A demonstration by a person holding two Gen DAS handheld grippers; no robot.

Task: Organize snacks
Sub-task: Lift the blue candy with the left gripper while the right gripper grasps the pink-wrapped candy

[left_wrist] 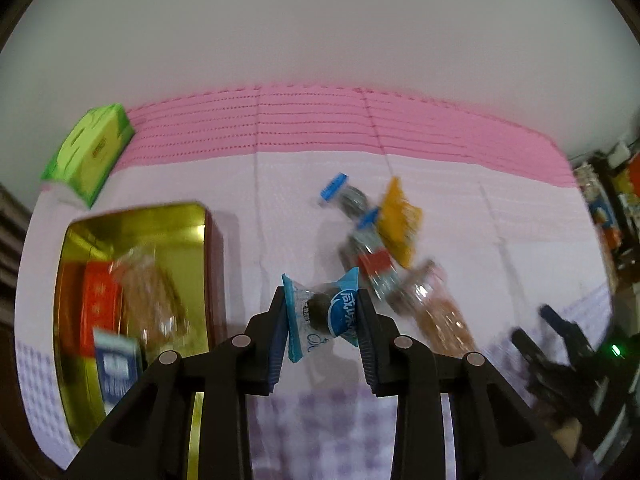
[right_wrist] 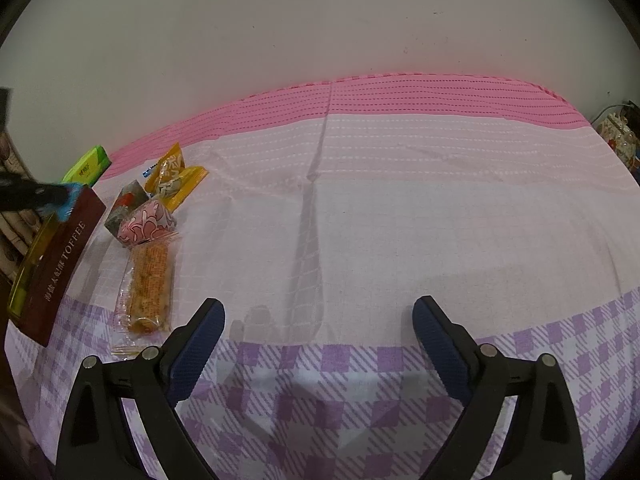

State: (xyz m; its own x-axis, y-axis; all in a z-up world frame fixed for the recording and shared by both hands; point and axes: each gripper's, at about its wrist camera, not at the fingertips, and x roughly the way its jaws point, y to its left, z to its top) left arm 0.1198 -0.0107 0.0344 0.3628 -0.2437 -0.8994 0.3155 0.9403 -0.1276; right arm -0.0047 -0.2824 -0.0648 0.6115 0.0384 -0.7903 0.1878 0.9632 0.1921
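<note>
My left gripper (left_wrist: 322, 314) is shut on a blue-wrapped snack (left_wrist: 320, 314) and holds it above the cloth, just right of the gold toffee tin (left_wrist: 136, 216). The tin holds several snacks: a red pack (left_wrist: 98, 304), a clear-wrapped biscuit (left_wrist: 154, 296) and a blue pack (left_wrist: 116, 368). A loose pile lies right of the tin: a yellow pack (left_wrist: 398, 220), blue-ended wrappers (left_wrist: 344, 196) and a long clear-wrapped bar (left_wrist: 440, 312). My right gripper (right_wrist: 318, 330) is open and empty over bare cloth. In the right wrist view the tin (right_wrist: 60, 264), the bar (right_wrist: 150, 284) and the left gripper (right_wrist: 60, 200) show at the far left.
A green box (left_wrist: 90, 152) stands at the back left of the table, also in the right wrist view (right_wrist: 88, 170). The cloth (right_wrist: 400, 200) is pink, white and purple-checked. A white wall rises behind. Clutter (left_wrist: 608, 200) sits off the right edge.
</note>
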